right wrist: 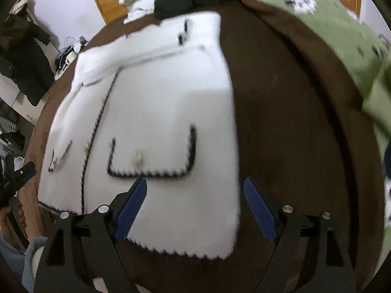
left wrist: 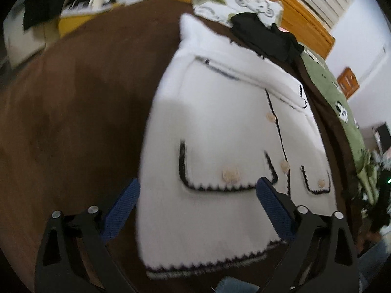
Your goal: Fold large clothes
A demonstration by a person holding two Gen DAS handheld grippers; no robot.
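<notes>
A white fleece jacket (left wrist: 220,127) with black trim, cream buttons and two front pockets lies flat, front up, on a brown blanket (left wrist: 73,112). Its sleeves look folded in across the chest. My left gripper (left wrist: 198,190) is open and empty, hovering over the jacket's left hem and pocket. In the right wrist view the jacket (right wrist: 158,112) fills the centre. My right gripper (right wrist: 195,190) is open and empty above the jacket's right hem edge. The left gripper (right wrist: 23,173) shows at the far left of that view.
A black garment (left wrist: 266,36) and a patterned white pillow (left wrist: 234,2) lie at the head of the bed by a wooden headboard (left wrist: 305,17). A green quilt (right wrist: 342,31) lies along the bed's right side. Dark coats (right wrist: 24,56) hang by the wall.
</notes>
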